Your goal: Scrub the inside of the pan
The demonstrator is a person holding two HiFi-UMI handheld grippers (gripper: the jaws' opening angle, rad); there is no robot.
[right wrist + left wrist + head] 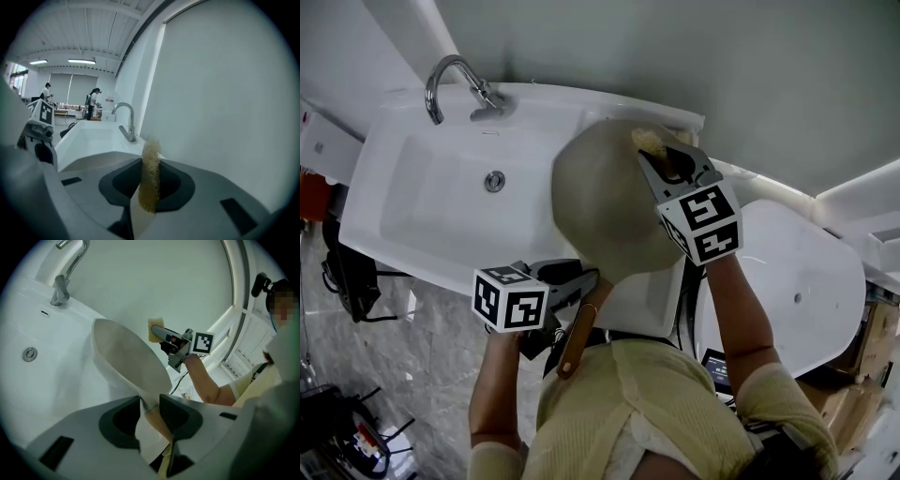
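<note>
Head view showed the pan lying over the right end of the white sink. Its wooden handle pointed to the near side, toward the person. The left claw sat at the root of that handle. In the left gripper view its jaws stood wide with the handle between them. The handle lay against one pad and a sliver of white showed at the other, so I judged that claw released around the handle, not clamped on it.

The right claw was clenched on a yellow-brown sponge, pinched edge-on between its pads. It was up at the pan's far rim, close to the wall. Whether the sponge touched the rim could not be told. The faucet stood well apart at the far left.

The scrubbing itself looked not yet begun, and the main hazard was the loose hold on the handle. If the sponge were pressed into the pan with nothing pinning it, the pan could swivel on the sink's edge. From there it could slide down into the basin or tip off the near side.

The sponge was also held by a narrow strip. A hard sideways stroke could fold it over or drag it out of the pads. So close to the wall, a wide stroke could knock the right claw against it.
</note>
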